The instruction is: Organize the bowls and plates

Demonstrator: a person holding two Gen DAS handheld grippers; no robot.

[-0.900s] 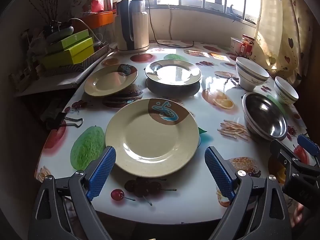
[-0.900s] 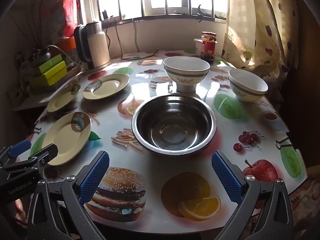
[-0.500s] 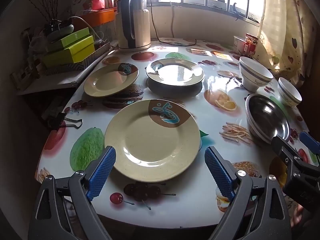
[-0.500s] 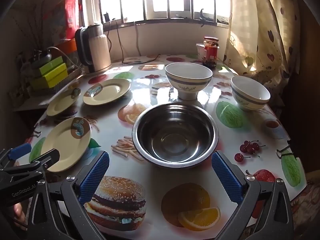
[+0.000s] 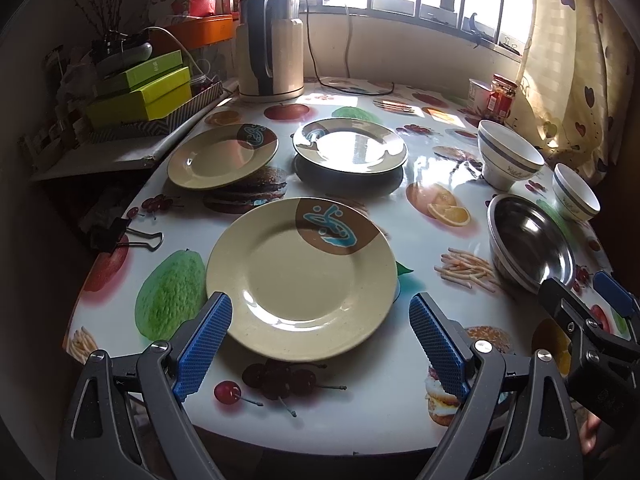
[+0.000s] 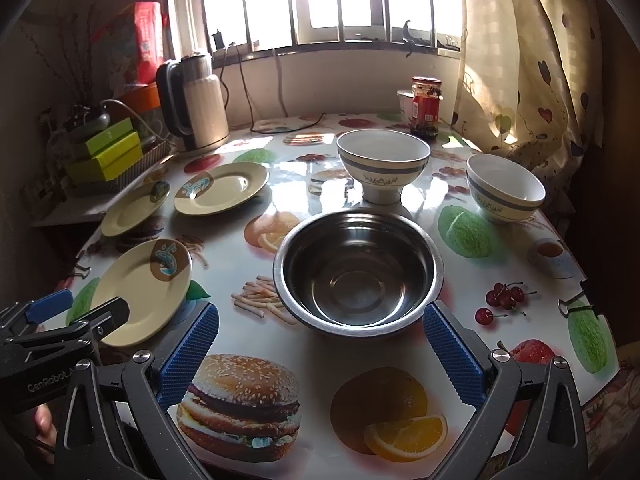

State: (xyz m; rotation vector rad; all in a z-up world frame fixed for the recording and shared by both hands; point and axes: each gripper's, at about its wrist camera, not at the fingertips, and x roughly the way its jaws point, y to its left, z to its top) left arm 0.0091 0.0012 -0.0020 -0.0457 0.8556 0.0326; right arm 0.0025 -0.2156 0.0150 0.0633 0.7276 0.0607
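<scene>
Left wrist view: your left hand-held gripper (image 5: 320,336) gapes empty before the nearest plate (image 5: 302,278); your right hand-held gripper (image 6: 320,350), likewise unclenched, faces the steel bowl (image 6: 358,270).

Three plates (image 5: 302,276), two ceramic bowls (image 6: 383,166), one steel bowl (image 6: 358,272).

The left gripper (image 5: 320,344) tilts downward with its jaws spread wide, the blue ribbed pads (image 5: 202,350) well apart and nothing pressed between them. The right gripper (image 6: 320,360) tilts downward likewise, jaws wide and empty. The two sit side by side, and a fingertip (image 6: 44,424) shows beneath the left one.
</scene>
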